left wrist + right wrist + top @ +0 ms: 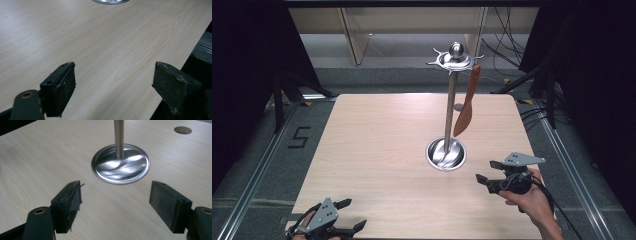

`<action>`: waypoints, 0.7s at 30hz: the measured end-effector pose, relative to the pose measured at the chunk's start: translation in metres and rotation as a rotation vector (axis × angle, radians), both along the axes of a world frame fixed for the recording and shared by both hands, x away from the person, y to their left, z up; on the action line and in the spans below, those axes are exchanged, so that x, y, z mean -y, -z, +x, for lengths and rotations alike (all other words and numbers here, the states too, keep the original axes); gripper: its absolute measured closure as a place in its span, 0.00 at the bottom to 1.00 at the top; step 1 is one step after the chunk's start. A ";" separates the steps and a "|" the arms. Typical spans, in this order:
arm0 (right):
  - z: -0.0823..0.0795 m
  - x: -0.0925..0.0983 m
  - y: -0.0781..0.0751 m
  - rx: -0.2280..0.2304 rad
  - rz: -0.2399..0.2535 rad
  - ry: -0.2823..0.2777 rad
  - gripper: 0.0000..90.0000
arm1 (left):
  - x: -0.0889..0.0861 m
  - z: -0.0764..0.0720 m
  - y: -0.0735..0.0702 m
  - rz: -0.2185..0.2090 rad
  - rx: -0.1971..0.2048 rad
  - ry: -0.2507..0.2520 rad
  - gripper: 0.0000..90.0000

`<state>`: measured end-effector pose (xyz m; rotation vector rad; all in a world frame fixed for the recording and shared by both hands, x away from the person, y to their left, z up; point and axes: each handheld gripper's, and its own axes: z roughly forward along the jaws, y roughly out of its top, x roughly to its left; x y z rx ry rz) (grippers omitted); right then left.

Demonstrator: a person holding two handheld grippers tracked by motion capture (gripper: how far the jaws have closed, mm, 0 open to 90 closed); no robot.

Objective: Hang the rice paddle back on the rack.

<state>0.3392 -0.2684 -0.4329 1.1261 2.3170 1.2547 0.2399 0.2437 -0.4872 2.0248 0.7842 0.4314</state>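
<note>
A steel utensil stand [451, 90] rises from a round dished base [445, 153] right of the table's middle, with a ring of hooks and a ball on top. An orange-brown spatula [467, 102] hangs from one hook on its right side. My right gripper [488, 170] is held by a hand near the table's right front, jaws open and empty, pointing left toward the base [120, 164]. My left gripper [351, 215] rests at the front left edge, open, with bare tabletop between its jaws [112, 82].
The light wooden table [377, 150] has a small round hole [182, 130] behind the stand. Metal rails run along the floor on both sides. Cables lie on the floor at the back right. Black curtains flank the scene.
</note>
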 end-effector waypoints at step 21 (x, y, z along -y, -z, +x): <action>-0.015 -0.003 0.027 -0.022 -0.010 0.014 0.28 | 0.000 0.000 0.001 0.008 -0.005 0.004 0.20</action>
